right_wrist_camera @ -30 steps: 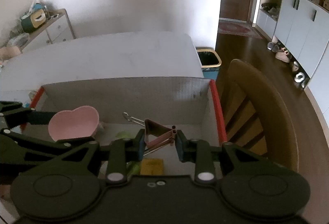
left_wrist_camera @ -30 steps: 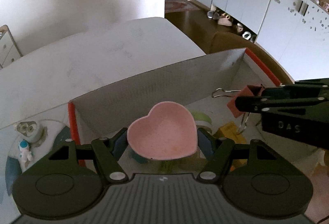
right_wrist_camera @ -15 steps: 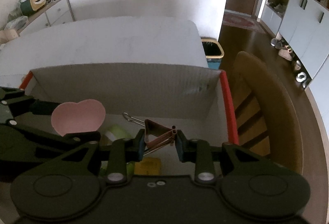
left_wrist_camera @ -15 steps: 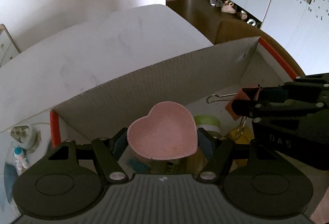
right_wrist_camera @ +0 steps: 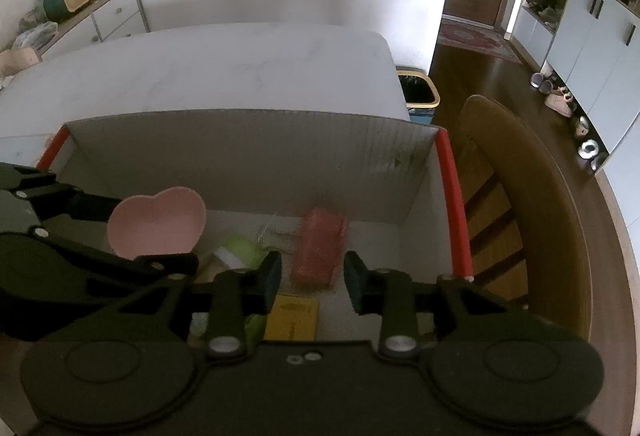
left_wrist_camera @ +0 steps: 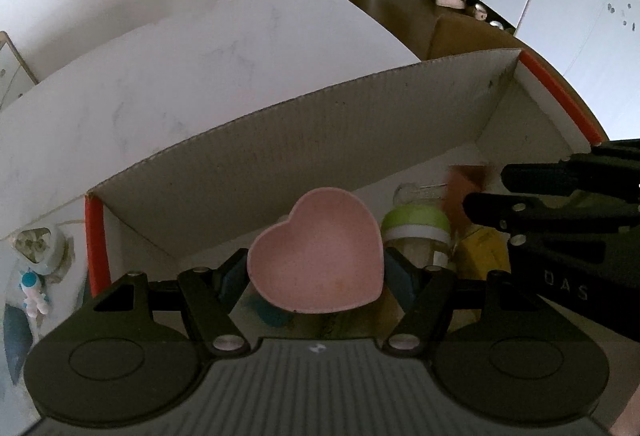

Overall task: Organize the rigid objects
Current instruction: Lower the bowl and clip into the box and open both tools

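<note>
A: Left wrist view first. Our left gripper (left_wrist_camera: pixel 316 278) is clamped on the pink heart dish (left_wrist_camera: pixel 318 256), pads on its two sides, and it hangs over the cardboard box (left_wrist_camera: pixel 280 156) with the hollow facing up. We read that as carrying it level so it goes down flat among the rest.

B: Agreed. And the right gripper (right_wrist_camera: pixel 312 278)?

A: Its jaws are opening now. The reddish binder clip (right_wrist_camera: pixel 320 248) sits between the pads, blurred, and there is a gap on both sides, so we call it let go and most likely dropping into the box. It is too smeared for us to tell if it has landed.

B: Why release there?

A: Our guess is that the right half of the box has free floor near the red-edged wall (right_wrist_camera: pixel 454 204), and dropping from low down keeps the clip from bouncing out.

B: Box contents?

A: A jar with a green lid (left_wrist_camera: pixel 416 224) lies just right of the dish, and a yellow packet (right_wrist_camera: pixel 294 320) is on the floor below the right pads. Something teal (left_wrist_camera: pixel 272 316) peeks out under the dish, unclear what. A wire handle loop (left_wrist_camera: pixel 412 192) shows behind the green lid.

B: Outside the box?

A: A small astronaut figure (left_wrist_camera: pixel 34 286) stands on the table (left_wrist_camera: pixel 200 68), left of the box. Not yet sorted, we'd say.
</note>
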The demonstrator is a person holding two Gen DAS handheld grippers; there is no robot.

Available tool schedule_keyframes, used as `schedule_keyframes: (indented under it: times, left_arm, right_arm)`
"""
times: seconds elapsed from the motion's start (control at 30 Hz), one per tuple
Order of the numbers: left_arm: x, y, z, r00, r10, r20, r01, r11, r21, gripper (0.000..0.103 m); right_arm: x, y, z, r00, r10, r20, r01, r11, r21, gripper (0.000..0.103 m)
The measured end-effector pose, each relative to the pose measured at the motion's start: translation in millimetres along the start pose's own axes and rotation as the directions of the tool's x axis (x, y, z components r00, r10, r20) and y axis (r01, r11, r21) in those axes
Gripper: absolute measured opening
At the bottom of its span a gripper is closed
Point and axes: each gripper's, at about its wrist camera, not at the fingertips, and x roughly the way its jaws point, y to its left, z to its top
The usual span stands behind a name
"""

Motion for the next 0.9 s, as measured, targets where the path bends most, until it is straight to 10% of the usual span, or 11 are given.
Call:
schedule_keyframes:
  times: [0.9]
  left_arm:
    - [-41,-8,-17,0.994,-0.024,0.108,0.017,0.998,0.059,0.072]
  right_arm:
    - [-47,3,-13,0.994,0.045,0.097,-0.052,0.996,0.075,0.064]
